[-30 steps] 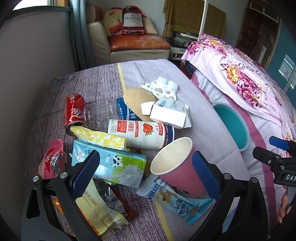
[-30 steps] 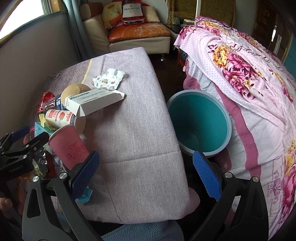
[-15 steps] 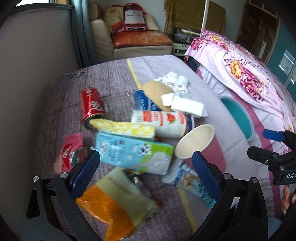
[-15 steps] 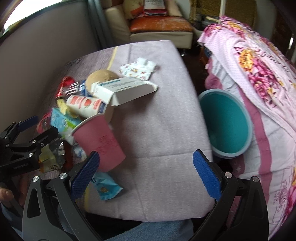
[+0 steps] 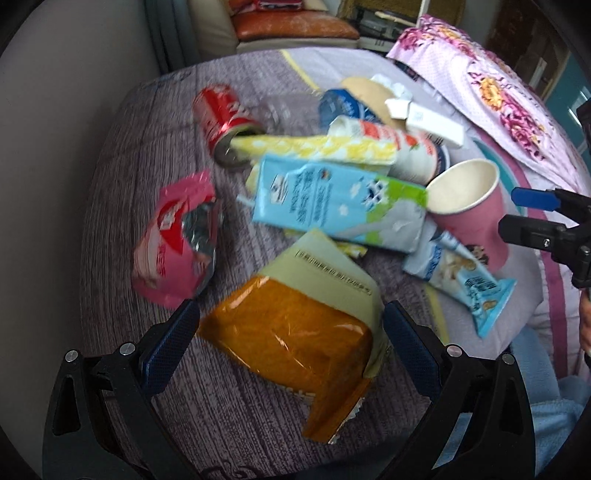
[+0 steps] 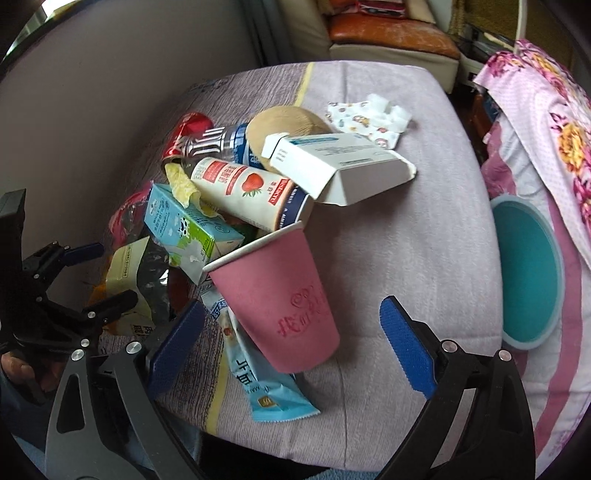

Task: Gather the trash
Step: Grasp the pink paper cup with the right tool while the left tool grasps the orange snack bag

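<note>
A heap of trash lies on the purple-covered table [image 6: 424, 236]. My left gripper [image 5: 290, 350] is open, its fingers either side of an orange and cream snack bag [image 5: 295, 332]. My right gripper [image 6: 291, 332] is open around a pink paper cup [image 6: 277, 295] that leans on its side; the cup also shows in the left wrist view [image 5: 469, 206]. Beside them lie a blue milk carton [image 5: 332, 206], a red can [image 5: 225, 114], a pink wrapper [image 5: 173, 240], a strawberry drink cup [image 6: 251, 192], a white box [image 6: 340, 166] and a light blue wrapper [image 6: 258, 376].
A teal bin [image 6: 528, 273] stands on the floor right of the table, against a floral bed cover [image 6: 554, 122]. A wall [image 6: 92, 92] runs along the table's left side. A sofa [image 6: 369, 33] stands behind. A tissue pack [image 6: 369, 114] lies at the back.
My left gripper has drawn back and swung left, now over the orange bag. My right gripper has swung left from the bin toward the table and now frames the pink cup.
</note>
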Available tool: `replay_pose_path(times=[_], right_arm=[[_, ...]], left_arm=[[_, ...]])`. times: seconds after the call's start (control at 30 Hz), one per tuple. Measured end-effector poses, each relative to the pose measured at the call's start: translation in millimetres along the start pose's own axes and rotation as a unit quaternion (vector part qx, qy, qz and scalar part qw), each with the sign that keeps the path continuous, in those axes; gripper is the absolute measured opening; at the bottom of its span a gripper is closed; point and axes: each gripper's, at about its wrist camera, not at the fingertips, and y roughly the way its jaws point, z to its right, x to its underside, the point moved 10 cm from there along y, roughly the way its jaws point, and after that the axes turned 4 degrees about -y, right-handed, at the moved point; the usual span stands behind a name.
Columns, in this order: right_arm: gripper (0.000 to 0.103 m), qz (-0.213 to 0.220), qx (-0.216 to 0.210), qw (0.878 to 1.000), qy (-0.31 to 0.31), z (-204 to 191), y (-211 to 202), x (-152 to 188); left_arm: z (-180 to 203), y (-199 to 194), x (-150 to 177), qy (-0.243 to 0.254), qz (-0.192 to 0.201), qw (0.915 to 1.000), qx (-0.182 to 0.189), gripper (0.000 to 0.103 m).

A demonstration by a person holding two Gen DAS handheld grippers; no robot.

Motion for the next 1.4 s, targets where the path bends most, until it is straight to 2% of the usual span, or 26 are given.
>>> replay_pose_path(times=[0.1,0.17,0.2,0.4,0.47,0.53,0.57,0.6,0.67,0.8,0.87,0.93,1.0,1.07,1.17,1.23,1.3,1.33,1.37,1.4], right_arm=[[0.089,-0.008,-0.003,1.0,-0.005,-1,7,0],[0.076,-0.016,-0.009,1.0,-0.008,-3,15,1],[0.066,-0.021,-0.014,1.0,-0.009,-4,19,2],[0.064,-0.007,-0.025,1.0,-0.006,-6,17,3],[0.064,-0.003,-0.031,1.0,0.002,-4,14,4],[0.064,-0.001,-0.036,0.999,0.01,0,11,4],[0.064,0.001,-0.038,0.999,0.015,2,8,6],[0.064,0.004,-0.039,0.999,0.02,5,5,6],[0.064,0.011,-0.044,0.999,0.031,9,1,6],[0.064,0.021,-0.048,0.998,0.043,16,-4,6],[0.064,0.021,-0.052,0.997,0.047,18,-5,8],[0.064,0.022,-0.051,0.997,0.05,21,-5,8],[0.064,0.022,-0.053,0.997,0.054,23,-5,8],[0.064,0.021,-0.055,0.997,0.057,24,-3,8],[0.064,0.018,-0.057,0.996,0.06,24,0,9],[0.064,0.016,-0.059,0.996,0.061,24,0,10],[0.064,0.017,-0.059,0.996,0.061,23,0,10],[0.064,0.018,-0.059,0.996,0.06,23,0,10],[0.064,0.018,-0.059,0.996,0.059,22,-1,10],[0.064,0.019,-0.058,0.996,0.058,22,-1,10]], left_arm=[[-10,8,10,-0.023,-0.008,0.9997,-0.009,0.1],[-15,9,14,-0.037,-0.01,0.9992,-0.007,0.1],[-17,10,15,-0.046,-0.01,0.9989,-0.006,0.1],[-28,5,21,-0.093,-0.002,0.9955,0.017,0.099],[-30,1,24,-0.095,0.005,0.9953,0.017,0.09],[-29,-6,22,-0.099,0.016,0.9949,0.013,0.085],[-30,-10,23,-0.101,0.022,0.9946,0.01,0.068],[-31,-13,22,-0.104,0.022,0.9943,0.011,0.035],[-36,-18,19,-0.116,0.022,0.9929,0.012,0.035],[-39,-17,19,-0.107,0.017,0.9941,-0.001,0.034],[-39,-16,20,-0.109,0.017,0.9939,-0.006,0.038],[-43,-15,22,-0.116,0.019,0.9929,-0.018,0.045],[-51,-16,26,-0.122,0.015,0.9918,-0.036,0.071],[-61,-17,29,-0.127,0.02,0.9897,-0.063,0.084],[-74,-16,38,-0.143,0.016,0.987,-0.071,0.085],[-81,-12,44,-0.156,0.005,0.9853,-0.07,0.092],[-85,-7,53,-0.167,-0.007,0.9837,-0.066,0.093],[-84,-4,57,-0.174,-0.015,0.9834,-0.051,0.092],[-82,-2,59,-0.18,-0.018,0.9828,-0.038,0.084],[-80,-2,61,-0.18,-0.013,0.983,-0.033,0.069]])
